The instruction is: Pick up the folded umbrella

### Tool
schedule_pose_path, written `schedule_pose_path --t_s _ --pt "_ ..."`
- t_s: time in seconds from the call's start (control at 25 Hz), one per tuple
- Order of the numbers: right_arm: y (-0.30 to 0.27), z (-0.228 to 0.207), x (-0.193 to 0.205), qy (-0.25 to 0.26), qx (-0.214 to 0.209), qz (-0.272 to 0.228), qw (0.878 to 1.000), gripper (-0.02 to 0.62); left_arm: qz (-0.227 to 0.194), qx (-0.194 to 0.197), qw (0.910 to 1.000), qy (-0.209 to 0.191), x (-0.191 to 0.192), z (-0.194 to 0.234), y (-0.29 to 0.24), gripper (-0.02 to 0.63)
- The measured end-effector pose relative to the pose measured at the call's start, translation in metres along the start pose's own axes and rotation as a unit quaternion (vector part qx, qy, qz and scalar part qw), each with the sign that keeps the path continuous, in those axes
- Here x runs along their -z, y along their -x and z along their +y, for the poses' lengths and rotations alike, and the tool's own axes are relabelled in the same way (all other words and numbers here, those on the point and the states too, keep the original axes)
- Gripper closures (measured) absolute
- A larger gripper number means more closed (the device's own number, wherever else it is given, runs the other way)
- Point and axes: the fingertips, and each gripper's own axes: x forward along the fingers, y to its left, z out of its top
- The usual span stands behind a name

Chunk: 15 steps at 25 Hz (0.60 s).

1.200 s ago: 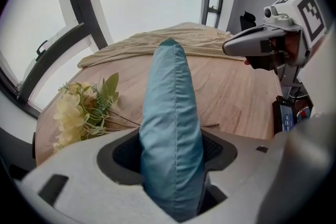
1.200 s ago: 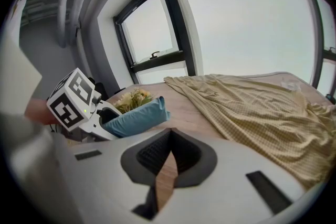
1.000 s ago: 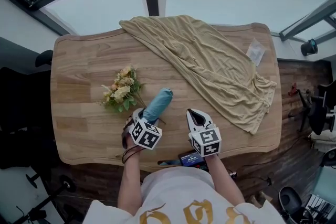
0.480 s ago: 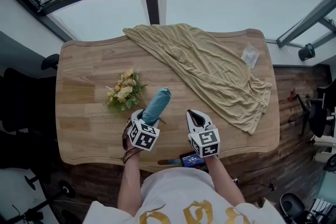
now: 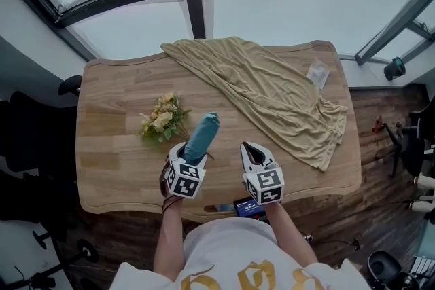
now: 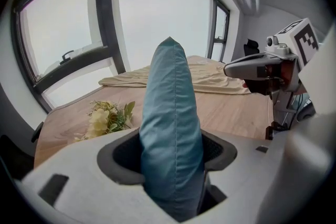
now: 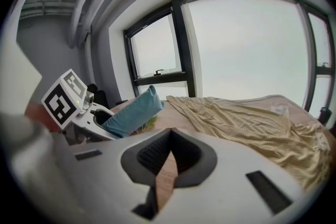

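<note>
The left gripper [image 5: 187,150] clamped its jaws on the teal fabric folded umbrella [image 5: 203,134], tilted above the pale wooden table [image 5: 112,146]; the right gripper [image 5: 252,152] had its jaws together, empty.

One light wooden table [image 5: 112,139]. Two grippers. One folded teal fabric umbrella [image 5: 202,134] sits in the left gripper [image 5: 192,151]. One bunch of pale yellow artificial flowers [image 5: 161,120] lies just left of it. One crumpled tan cloth [image 5: 272,88] lies beyond the right gripper [image 5: 251,148], and one small clear plastic packet [image 5: 317,73] lies farther beyond.
</note>
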Motion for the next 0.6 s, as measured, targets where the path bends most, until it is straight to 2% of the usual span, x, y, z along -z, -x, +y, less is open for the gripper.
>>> schedule_pose_path --t_s 0.24,0.6 --pt "0.017 0.005 -0.006 0.005 0.006 -0.013 1.000 0.584 -0.053 0.012 0.9980 0.034 -0.015 -0.007 0.022 0.299" --pt "0.037 0.022 -0.015 0.007 -0.002 -0.035 0.999 0.584 -0.125 0.001 0.9910 0.048 -0.031 -0.010 0.062 0.300"
